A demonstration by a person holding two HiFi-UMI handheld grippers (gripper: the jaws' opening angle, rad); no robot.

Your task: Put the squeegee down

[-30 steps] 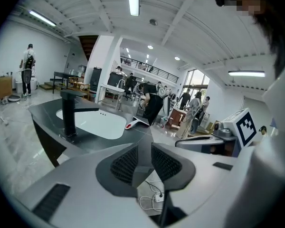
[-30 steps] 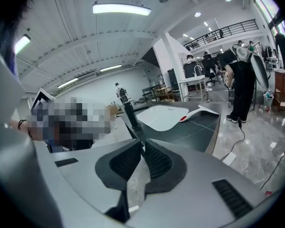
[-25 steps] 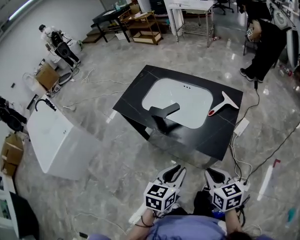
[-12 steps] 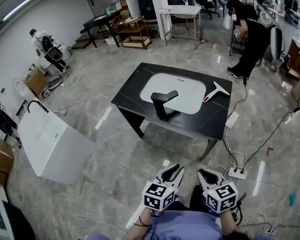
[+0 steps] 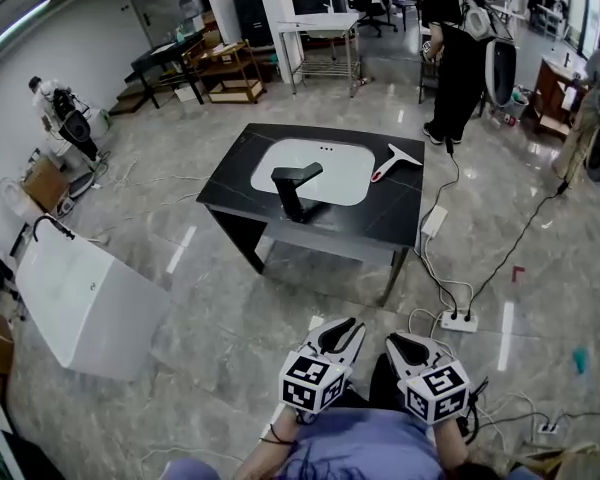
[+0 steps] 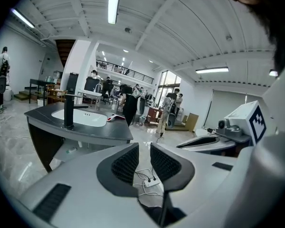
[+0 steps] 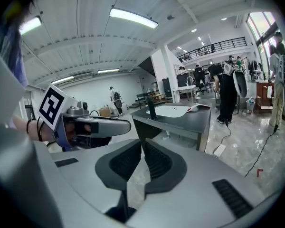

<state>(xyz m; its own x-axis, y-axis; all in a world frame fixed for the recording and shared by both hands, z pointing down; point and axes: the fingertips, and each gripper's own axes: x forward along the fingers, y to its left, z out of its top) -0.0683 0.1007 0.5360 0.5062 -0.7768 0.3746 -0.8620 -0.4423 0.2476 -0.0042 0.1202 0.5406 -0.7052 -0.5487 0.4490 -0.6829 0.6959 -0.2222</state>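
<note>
Squeegee point(image 5: 393, 161) lies flat on black table point(image 5: 380, 223), just right of sink point(image 5: 330, 173), well apart from the 2 grippers. Left gripper point(image 5: 342, 330) jaws narrowly apart, empty; right gripper point(image 5: 398, 345) jaws meet at tips, empty.

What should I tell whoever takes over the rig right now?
Left gripper: fingers slightly apart, empty.
Right gripper: fingers together at the tips, empty.
Both are held close to the body, well back from the table.
The squeegee lies flat on the table, just right of the sink in the head view.
Done: the squeegee is down and released.
Left: nothing for this task.
</note>
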